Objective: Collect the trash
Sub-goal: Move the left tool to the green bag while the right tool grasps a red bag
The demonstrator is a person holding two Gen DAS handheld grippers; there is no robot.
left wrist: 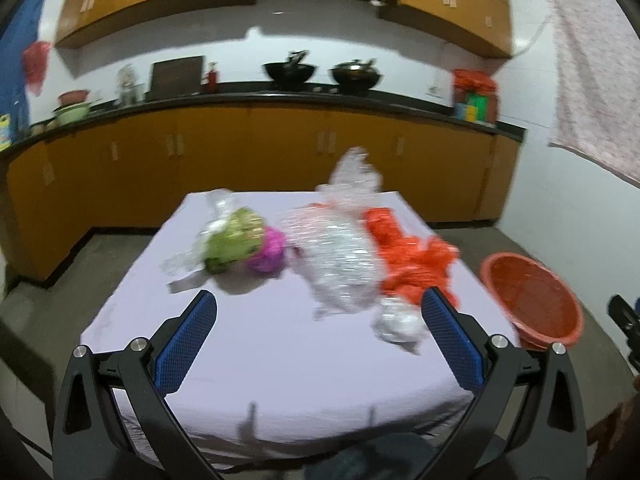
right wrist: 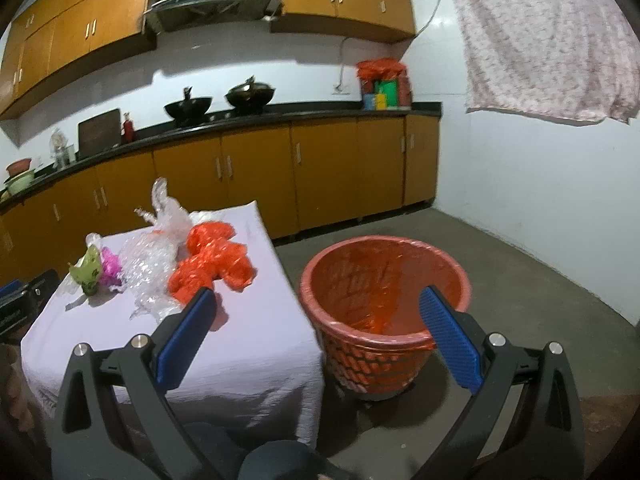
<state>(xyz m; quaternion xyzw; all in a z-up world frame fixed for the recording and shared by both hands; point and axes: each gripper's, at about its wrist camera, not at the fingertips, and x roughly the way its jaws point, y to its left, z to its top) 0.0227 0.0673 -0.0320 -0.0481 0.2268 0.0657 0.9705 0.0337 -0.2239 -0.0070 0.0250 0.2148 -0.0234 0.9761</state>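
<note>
Several pieces of trash lie on a lilac-covered table (left wrist: 256,360): a green wrapper (left wrist: 232,240), a pink crumpled piece (left wrist: 268,254), a clear plastic bag (left wrist: 340,264), an orange plastic bag (left wrist: 412,260) and a small silvery wad (left wrist: 398,322). My left gripper (left wrist: 318,308) is open and empty above the table's near part, short of the trash. My right gripper (right wrist: 316,304) is open and empty, between the table edge and an orange lined waste basket (right wrist: 380,280) on the floor. The orange bag (right wrist: 212,262) and the clear bag (right wrist: 152,268) show left of its left finger.
The basket (left wrist: 532,300) stands on the concrete floor right of the table (right wrist: 240,360). Orange kitchen cabinets (right wrist: 320,176) with a black counter run along the back wall. A patterned cloth (right wrist: 552,40) hangs on the right wall. The other gripper (right wrist: 20,304) shows at the left edge.
</note>
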